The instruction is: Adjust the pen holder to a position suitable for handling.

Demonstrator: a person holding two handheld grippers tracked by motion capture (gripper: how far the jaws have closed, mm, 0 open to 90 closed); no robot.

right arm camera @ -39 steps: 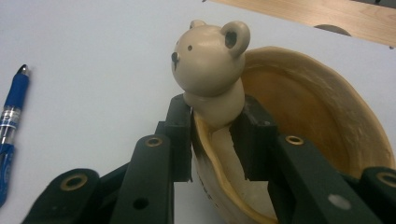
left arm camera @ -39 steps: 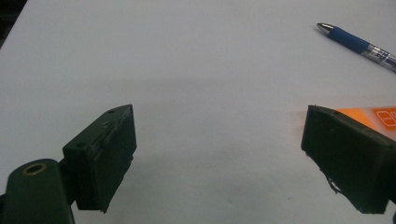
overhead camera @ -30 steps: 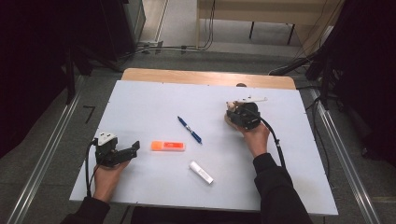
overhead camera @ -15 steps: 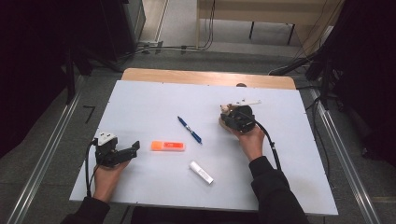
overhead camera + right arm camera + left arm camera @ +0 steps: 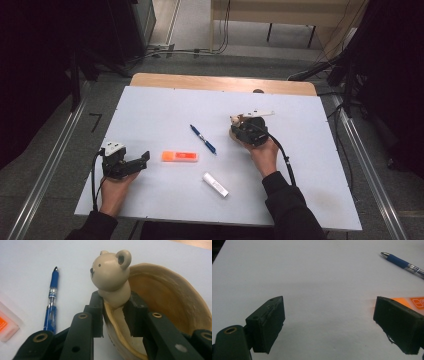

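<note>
Two hand-held grippers over one pale grey-white table [image 5: 150, 105]. At far left, left gripper [image 5: 131, 164] low near the table's near edge, jaws spread wide with nothing between them — bare tabletop in the gap, in the left gripper view too [image 5: 329, 327]. Just right of its far jaw, flat orange rectangular eraser-like block [image 5: 180, 156], apart from the pad. Further right and farther back, blue ballpoint pen with clear barrel [image 5: 203, 139], lying slantwise. Nearer the front edge, small white cylindrical tube [image 5: 215, 184], also slanted. Then right gripper [image 5: 113, 312], clamped on the rim of a tan ceramic bowl with a bear-head figure [image 5: 170, 297] — one pad outside the wall, one inside, right under the bear's neck. Bowl resting right of centre on the table, just right of the pen. Beyond the gripper, thin white stick [image 5: 260, 114].
</note>
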